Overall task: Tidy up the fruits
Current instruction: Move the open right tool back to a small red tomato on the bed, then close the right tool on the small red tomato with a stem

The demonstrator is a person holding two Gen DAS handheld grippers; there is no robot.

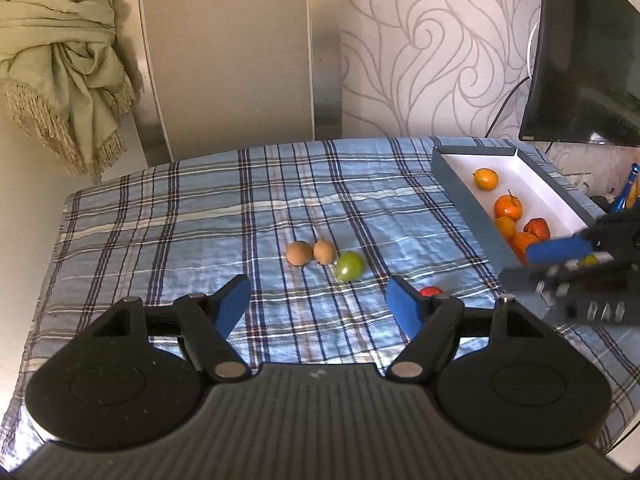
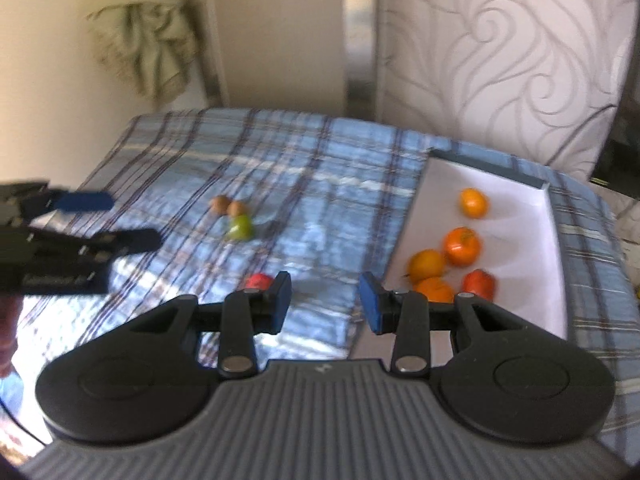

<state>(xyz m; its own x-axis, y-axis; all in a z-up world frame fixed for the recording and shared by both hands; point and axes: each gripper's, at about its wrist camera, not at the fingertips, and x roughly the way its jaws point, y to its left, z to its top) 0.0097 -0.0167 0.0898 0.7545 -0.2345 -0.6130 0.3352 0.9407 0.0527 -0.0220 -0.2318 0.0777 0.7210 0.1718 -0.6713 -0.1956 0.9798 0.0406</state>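
Two brown fruits sit side by side mid-table, touching, with a green fruit right against the second one. A small red fruit lies alone closer to the near edge. Over by the right edge, the tray already has a yellow-orange fruit, three oranges and a red fruit inside.

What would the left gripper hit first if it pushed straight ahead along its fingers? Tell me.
Probably the green fruit, lying roughly on the line of the open left gripper, just right of the two brown fruits; only bare plaid cloth lies before it. Depth is uncertain.
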